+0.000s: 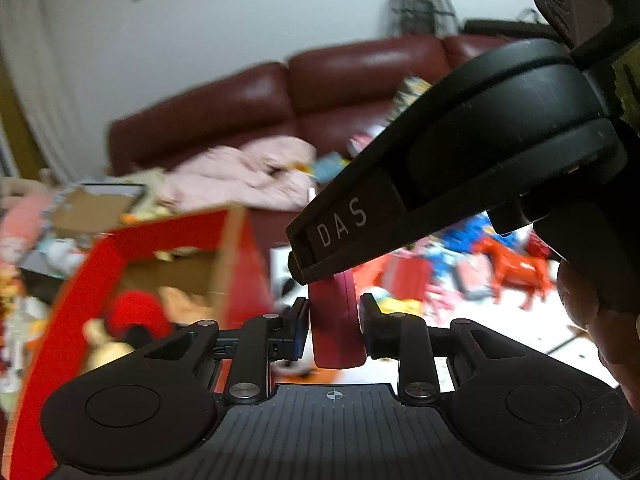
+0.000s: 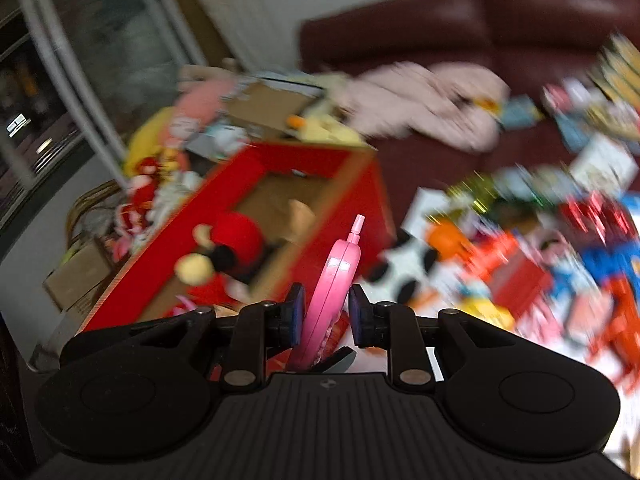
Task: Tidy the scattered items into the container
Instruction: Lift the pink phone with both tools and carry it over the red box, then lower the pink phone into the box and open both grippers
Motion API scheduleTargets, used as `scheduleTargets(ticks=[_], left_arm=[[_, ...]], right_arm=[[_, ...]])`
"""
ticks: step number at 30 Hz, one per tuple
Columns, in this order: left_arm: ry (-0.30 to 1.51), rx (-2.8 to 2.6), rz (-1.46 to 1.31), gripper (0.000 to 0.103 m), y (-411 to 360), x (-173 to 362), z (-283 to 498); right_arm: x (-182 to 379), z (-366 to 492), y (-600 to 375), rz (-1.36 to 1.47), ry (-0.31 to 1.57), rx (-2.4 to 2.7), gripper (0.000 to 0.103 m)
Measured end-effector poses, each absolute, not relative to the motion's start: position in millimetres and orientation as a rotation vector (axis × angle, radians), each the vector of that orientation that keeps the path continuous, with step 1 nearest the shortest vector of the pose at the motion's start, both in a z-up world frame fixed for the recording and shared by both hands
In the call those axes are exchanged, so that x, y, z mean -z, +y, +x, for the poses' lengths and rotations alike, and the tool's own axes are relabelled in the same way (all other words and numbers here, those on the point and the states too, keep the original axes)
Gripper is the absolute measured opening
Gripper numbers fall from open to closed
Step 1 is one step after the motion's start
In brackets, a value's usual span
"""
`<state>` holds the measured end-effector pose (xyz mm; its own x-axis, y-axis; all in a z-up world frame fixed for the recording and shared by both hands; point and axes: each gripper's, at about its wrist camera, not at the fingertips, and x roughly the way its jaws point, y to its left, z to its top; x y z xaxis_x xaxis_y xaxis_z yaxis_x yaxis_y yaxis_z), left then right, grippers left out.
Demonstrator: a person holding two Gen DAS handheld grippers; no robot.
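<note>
both grippers carry: left gripper point(image 1: 334, 316) pinches a dark-red flat block point(image 1: 336, 320), right gripper point(image 2: 324, 312) pinches a pink plastic toy phone point(image 2: 330, 280), antenna aimed toward the red cardboard box point(image 2: 340, 196) at frame centre-left.

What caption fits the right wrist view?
Right hand-held gripper carries a pink toy phone toward the red box holding a plush toy.

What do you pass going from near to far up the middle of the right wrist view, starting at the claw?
Right claw gripping the pink toy phone → red cardboard box with plush toys inside → pink blanket → dark red sofa → wall.
</note>
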<state>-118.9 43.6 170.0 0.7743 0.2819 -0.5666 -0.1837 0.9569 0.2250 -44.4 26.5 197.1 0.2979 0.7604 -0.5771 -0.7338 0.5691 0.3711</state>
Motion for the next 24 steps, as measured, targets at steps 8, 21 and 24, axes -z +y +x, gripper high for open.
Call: scheduleTargets(ticks=[8, 21, 24], left_arm=[[0.696, -0.439, 0.089, 0.026, 107.5, -172.4, -176.9], [0.819, -0.529, -0.062, 0.027, 139.9, -149.8, -255.0], [0.831, -0.532, -0.073, 0.027, 152.1, -147.0, -256.6]], right_arm=[[-196.7, -82.6, 119.9, -0.054, 0.820, -1.213, 0.027], [-161.5, -127.6, 198.5, -0.216, 0.979, -1.343, 0.027], [-159.6, -132.8, 207.2, -0.232, 0.991, -1.359, 0.028]])
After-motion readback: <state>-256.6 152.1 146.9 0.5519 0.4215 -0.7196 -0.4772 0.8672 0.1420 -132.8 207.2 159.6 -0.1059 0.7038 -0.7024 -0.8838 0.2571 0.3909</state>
